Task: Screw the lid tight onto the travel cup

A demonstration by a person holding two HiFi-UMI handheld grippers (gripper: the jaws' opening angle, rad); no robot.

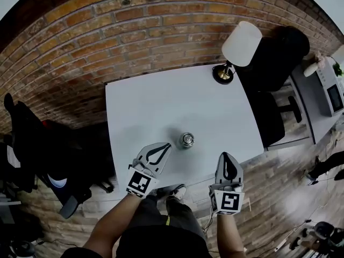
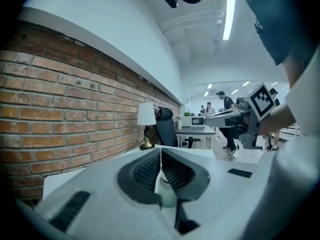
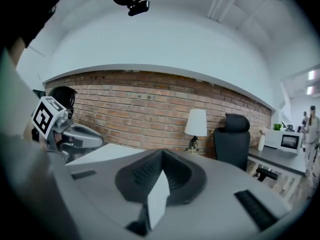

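white table (image 1: 161, 106) across the middle of the head view, set against a red brick wall (image 1: 134, 20) along the top. lamp (image 1: 241, 44) with white shade and brass base, standing at the table's upper right corner. black office chair (image 1: 282, 52) just beside it, further right. grey desk (image 1: 309, 98) with a microwave (image 1: 334, 94) at the right edge. dark chair (image 1: 27, 138) at the left edge. in the left gripper view, ceiling strip light (image 2: 230, 14) at the top, people (image 2: 223, 100) far off, right of centre.

A white table (image 1: 145, 104) carries a travel cup (image 1: 187, 140) and lamp (image 1: 240, 44).
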